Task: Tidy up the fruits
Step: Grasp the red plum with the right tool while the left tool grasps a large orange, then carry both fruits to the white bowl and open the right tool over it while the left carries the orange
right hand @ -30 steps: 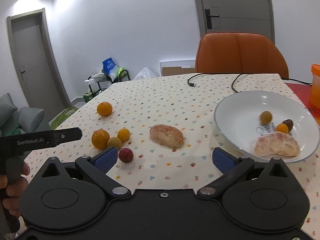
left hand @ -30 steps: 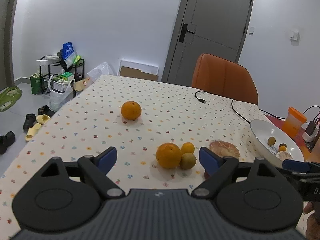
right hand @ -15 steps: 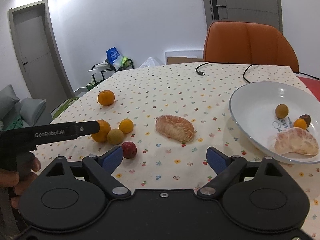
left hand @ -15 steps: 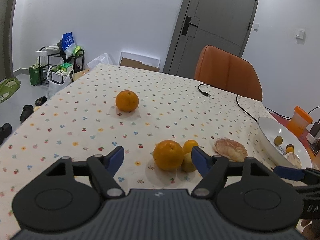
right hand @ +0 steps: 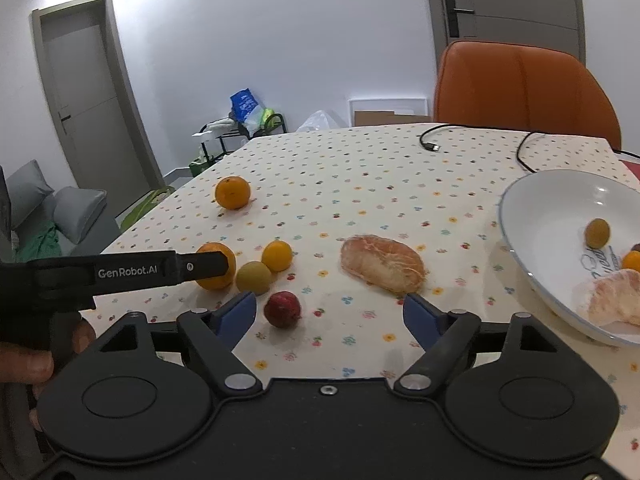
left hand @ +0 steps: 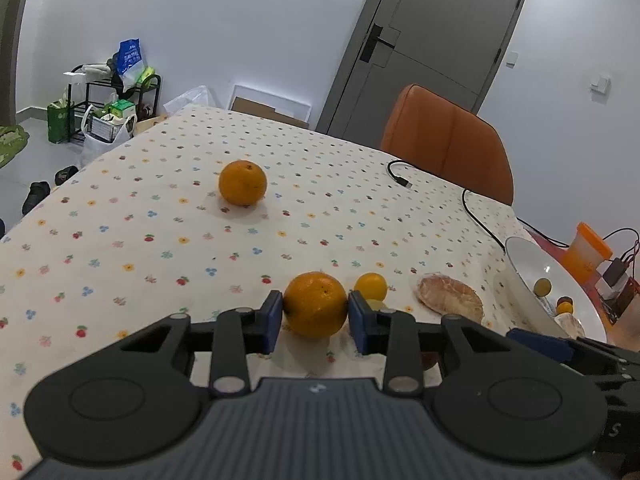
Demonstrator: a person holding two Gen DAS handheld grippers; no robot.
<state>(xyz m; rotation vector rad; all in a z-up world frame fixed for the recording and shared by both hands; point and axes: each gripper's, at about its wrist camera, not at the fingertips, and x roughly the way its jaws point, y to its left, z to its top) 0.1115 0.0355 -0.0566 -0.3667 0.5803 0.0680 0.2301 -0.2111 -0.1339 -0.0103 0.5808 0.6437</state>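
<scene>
The left gripper [left hand: 315, 316], a black two-finger tool with blue pads [left hand: 273, 320], is closing narrowly on the large round orange [left hand: 315, 304] at the near edge of the table; both pads are touching its sides, and the fruit is sitting on the dotted white tablecloth [left hand: 160, 240]. From the right wrist view the same tool is reaching in from the left as a black bar, covering part of that orange.

The right gripper [right hand: 330, 318] is standing wide open and holding nothing, its blue pads [right hand: 236, 314] hovering over the cloth. The small dark red round fruit [right hand: 282, 309] is lying just inside the left pad; whether they touch cannot be told.

Just beside the gripped orange are lying a small yellow-green round fruit [right hand: 254, 277] and a small orange-yellow round fruit [right hand: 277, 255], close together. A second large orange [left hand: 242, 182] is resting well apart, farther up the table.

The peeled pale pink pomelo segment [right hand: 382, 264] is lying on the cloth between the fruit cluster and the white bowl [right hand: 532, 216]. Its long axis is running left to right in the right wrist view, dipping slightly toward the bowl.

Inside the bowl another peeled segment [right hand: 612, 298] is resting near the front rim, with three small round fruits behind it.
</scene>
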